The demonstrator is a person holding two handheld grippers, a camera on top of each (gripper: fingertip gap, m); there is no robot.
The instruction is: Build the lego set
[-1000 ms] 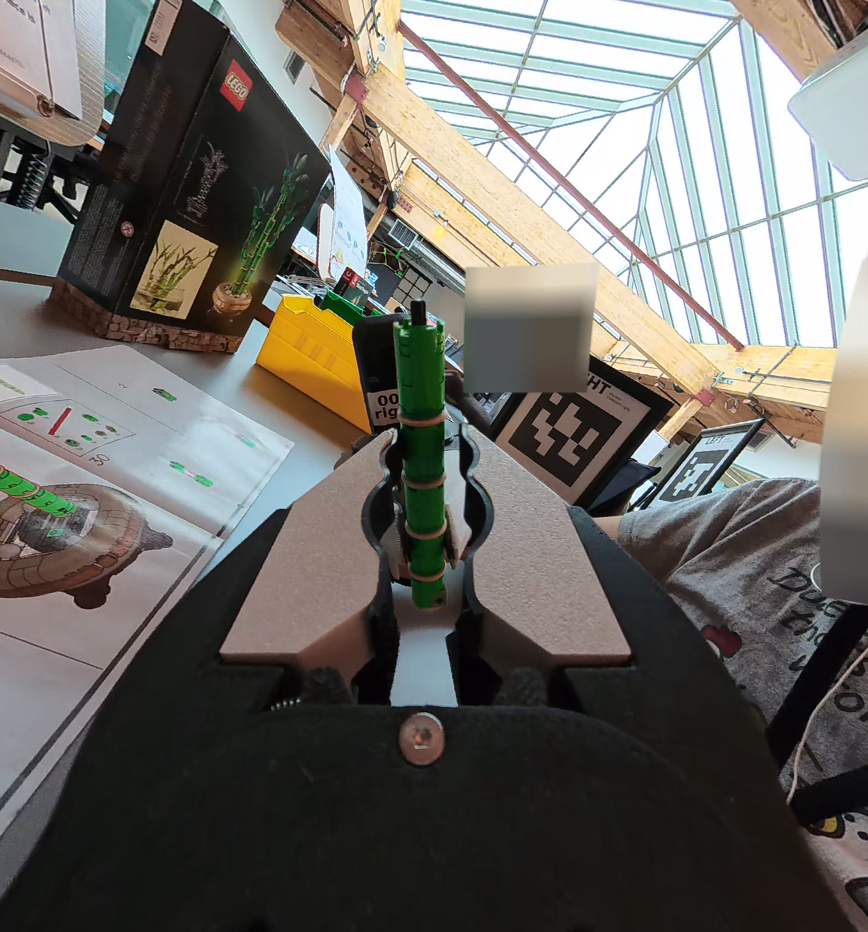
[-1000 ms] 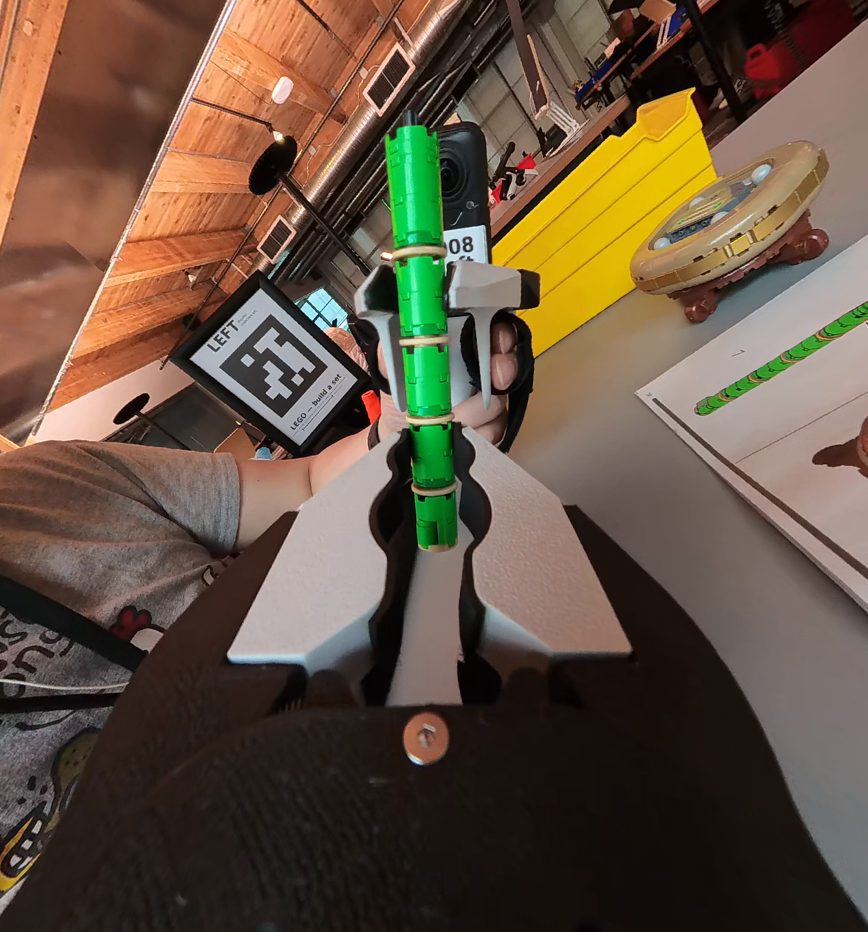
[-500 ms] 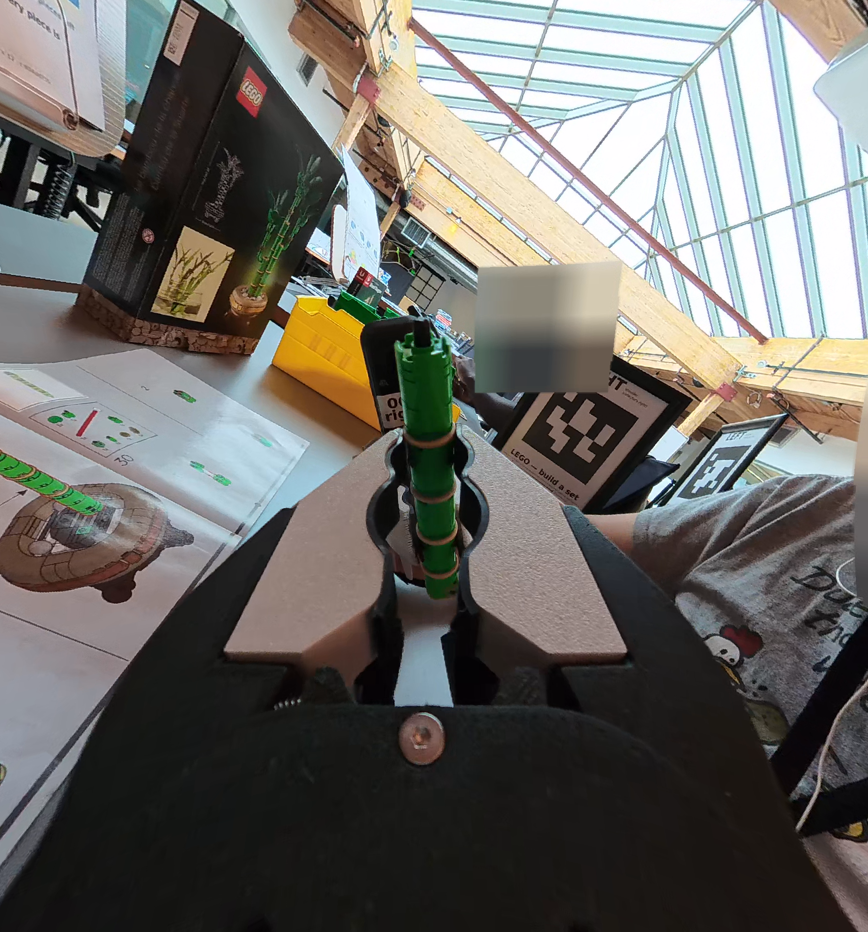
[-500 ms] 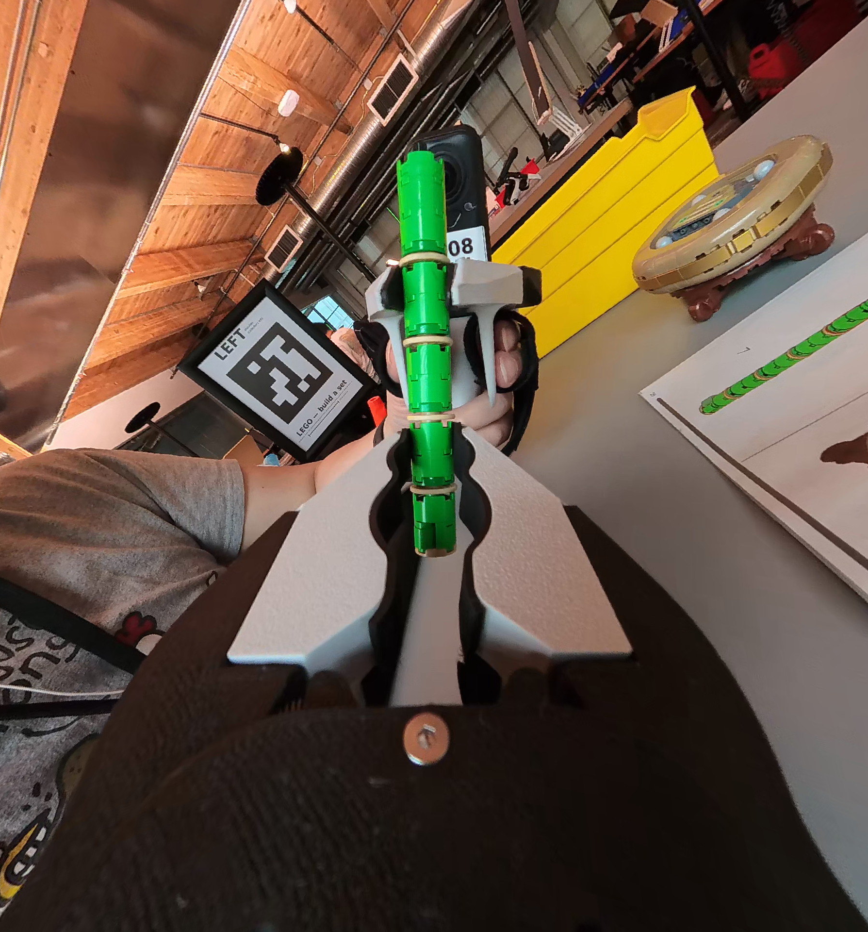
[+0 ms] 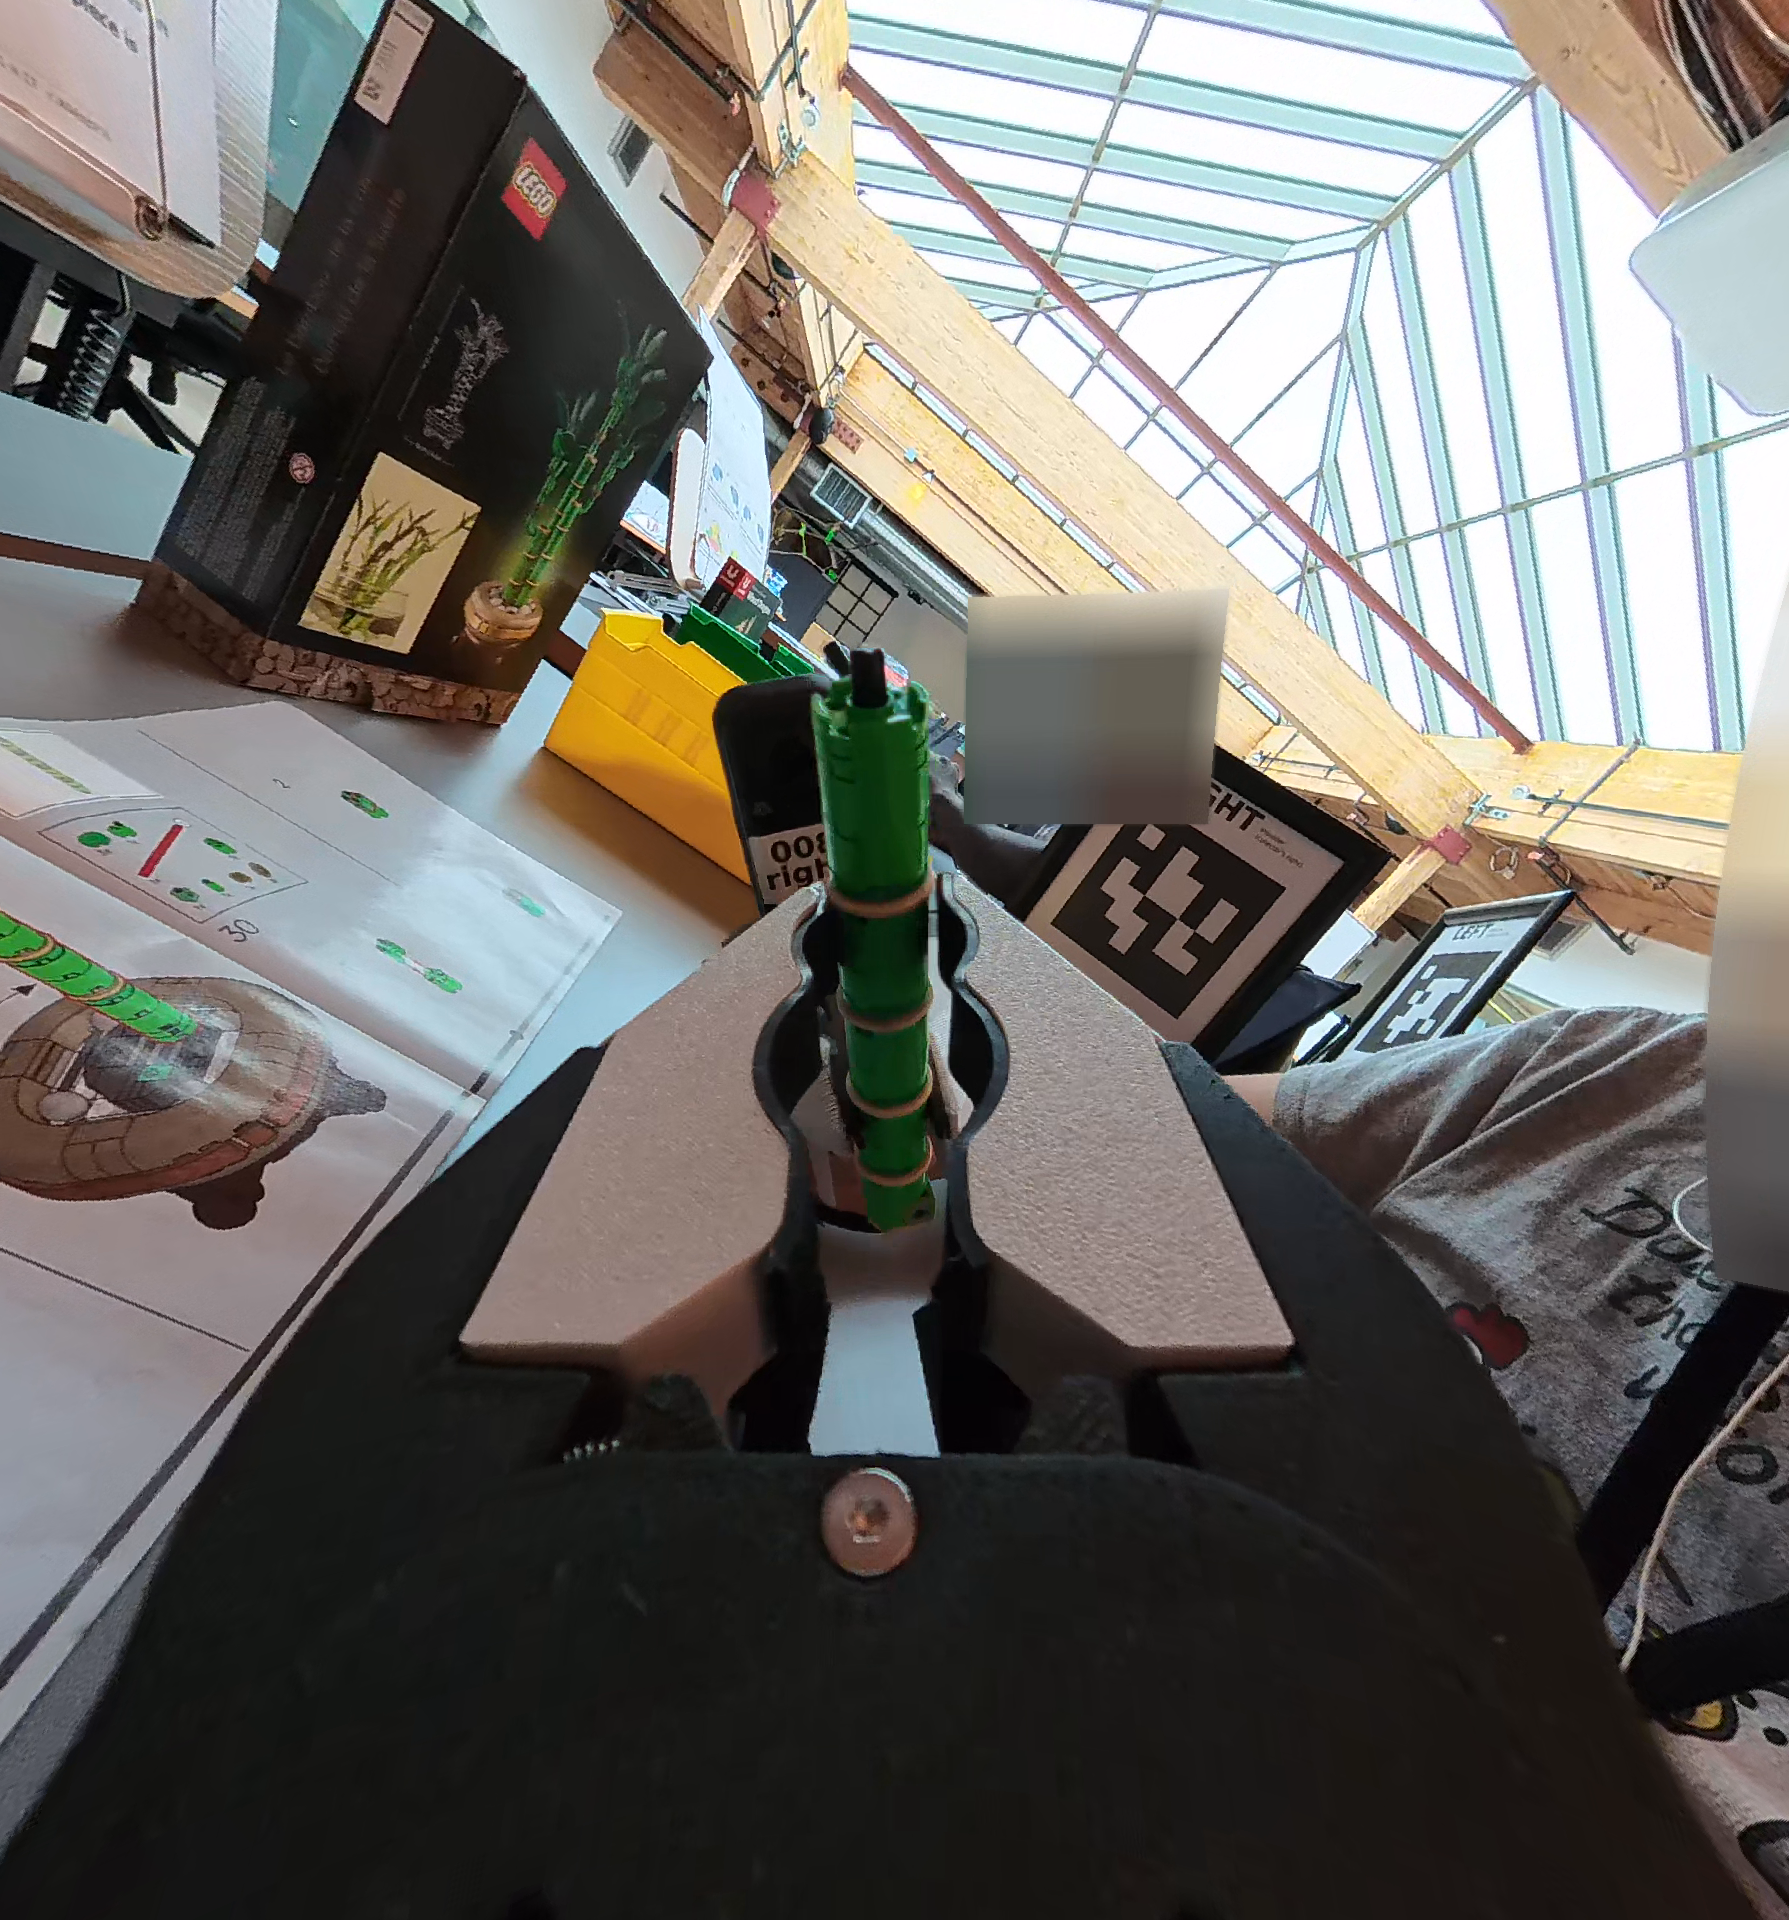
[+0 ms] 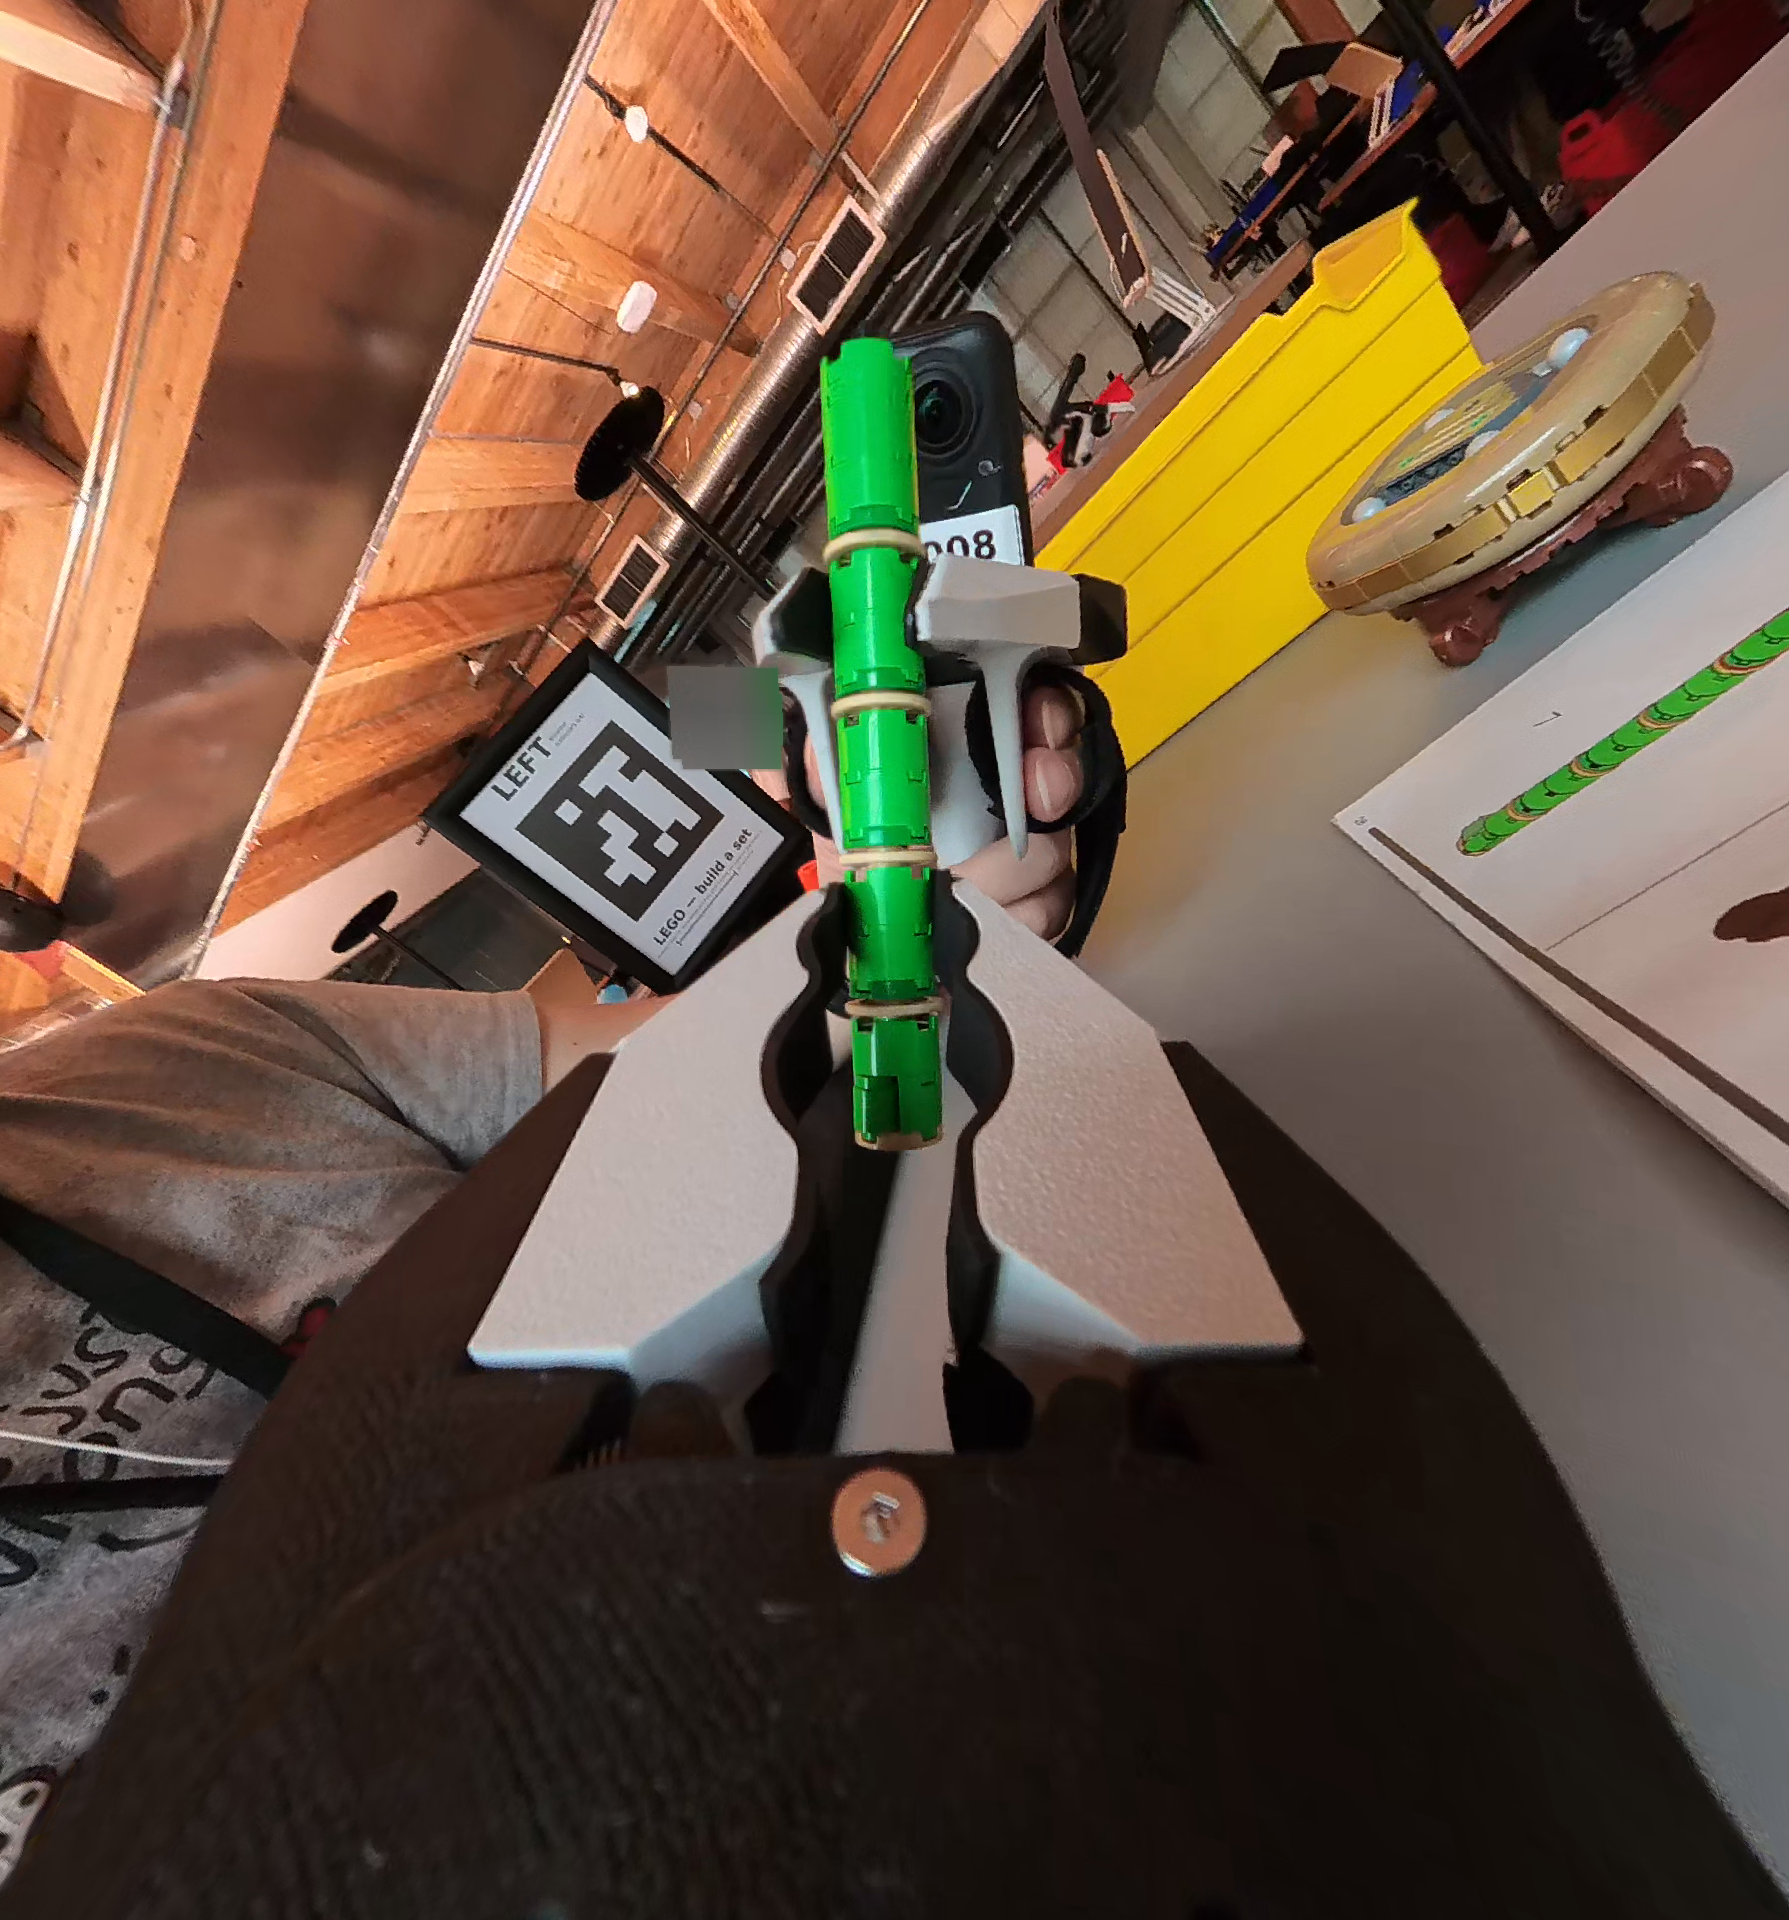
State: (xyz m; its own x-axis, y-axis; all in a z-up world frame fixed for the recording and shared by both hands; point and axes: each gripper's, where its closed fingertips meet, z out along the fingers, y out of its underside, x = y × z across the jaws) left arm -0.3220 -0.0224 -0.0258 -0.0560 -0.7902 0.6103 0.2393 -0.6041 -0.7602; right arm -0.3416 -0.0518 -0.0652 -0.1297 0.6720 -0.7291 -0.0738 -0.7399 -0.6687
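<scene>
A green bamboo stalk (image 5: 874, 831) made of stacked round pieces with tan rings stands upright between both grippers. My left gripper (image 5: 885, 914) is shut on its lower part. My right gripper (image 6: 890, 914) is shut on the same stalk (image 6: 869, 623), lower down. In the right wrist view the left gripper's grey fingers (image 6: 1004, 748) straddle the stalk higher up, with a hand behind them. A black axle tip sticks out of the stalk's top in the left wrist view. The round tan and brown pot base (image 6: 1513, 488) stands on the grey table, apart from the stalk.
The open instruction booklet (image 5: 194, 935) lies on the table and also shows in the right wrist view (image 6: 1648, 831). The black set box (image 5: 402, 416) and a yellow bin (image 5: 651, 727) stand behind it. Framed marker boards (image 5: 1181, 914) and a person's grey shirt (image 5: 1492, 1195) are close by. Across from one pair of fingers to the other is roughly 5 cm.
Both grippers keep their hold on the stalk. The pair has shifted slightly, so more of the booklet and box shows in the left wrist view.
</scene>
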